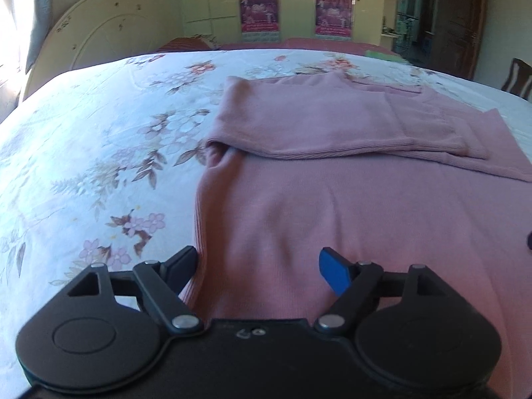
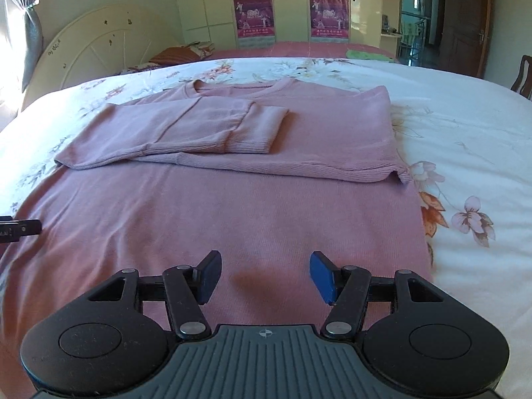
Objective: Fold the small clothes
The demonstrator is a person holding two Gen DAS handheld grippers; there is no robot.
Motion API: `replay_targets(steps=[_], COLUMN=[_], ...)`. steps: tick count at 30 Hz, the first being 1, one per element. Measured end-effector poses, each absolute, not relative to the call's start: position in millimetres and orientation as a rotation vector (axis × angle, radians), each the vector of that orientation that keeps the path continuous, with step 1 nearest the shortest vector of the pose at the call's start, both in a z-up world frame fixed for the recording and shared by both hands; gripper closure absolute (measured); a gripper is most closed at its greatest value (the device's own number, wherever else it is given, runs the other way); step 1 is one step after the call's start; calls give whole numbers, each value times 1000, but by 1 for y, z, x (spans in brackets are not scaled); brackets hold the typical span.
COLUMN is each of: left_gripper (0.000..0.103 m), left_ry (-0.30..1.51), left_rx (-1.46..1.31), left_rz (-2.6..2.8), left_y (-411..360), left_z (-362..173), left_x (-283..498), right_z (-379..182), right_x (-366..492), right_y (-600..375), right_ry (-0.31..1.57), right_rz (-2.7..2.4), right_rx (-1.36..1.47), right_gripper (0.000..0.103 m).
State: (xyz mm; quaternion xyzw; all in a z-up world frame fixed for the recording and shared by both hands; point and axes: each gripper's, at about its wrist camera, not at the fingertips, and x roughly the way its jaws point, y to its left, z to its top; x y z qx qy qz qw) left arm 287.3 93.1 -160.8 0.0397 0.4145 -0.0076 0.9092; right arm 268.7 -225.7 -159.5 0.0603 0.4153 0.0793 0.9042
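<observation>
A pink knitted sweater lies flat on the flowered bed sheet. Both sleeves are folded across its chest, cuffs overlapping near the middle. My left gripper hovers open over the sweater's near left edge, with its left finger at the side seam and nothing between the pads. My right gripper stands open above the lower body of the sweater, near its right side, with only flat fabric beneath. The tip of the left gripper shows at the left border of the right wrist view.
A white rounded headboard stands at the back left, with pillows beside it. Behind the bed are a cream wardrobe with pink posters, a doorway and a wooden chair at the right edge. A green cloth lies far back.
</observation>
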Motion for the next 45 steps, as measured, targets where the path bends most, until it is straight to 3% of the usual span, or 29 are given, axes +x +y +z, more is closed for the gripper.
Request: replay_targets(steps=[7, 15, 32, 45], left_gripper=[23, 18, 20, 16], left_ry=[863, 866, 894, 910], left_rx=[115, 122, 110, 108], left_rz=[-167, -197, -244, -207], left_y=[76, 112, 99, 111], left_z=[-170, -176, -162, -162], left_x=[268, 245, 204, 187], right_z=[-156, -167, -147, -145], right_x=[246, 219, 166, 136], right_y=[-167, -158, -116, -154], right_ry=[872, 916, 874, 890], right_rz=[170, 58, 97, -11], right_rx=[94, 27, 71, 59], right_gripper=[44, 44, 44, 43])
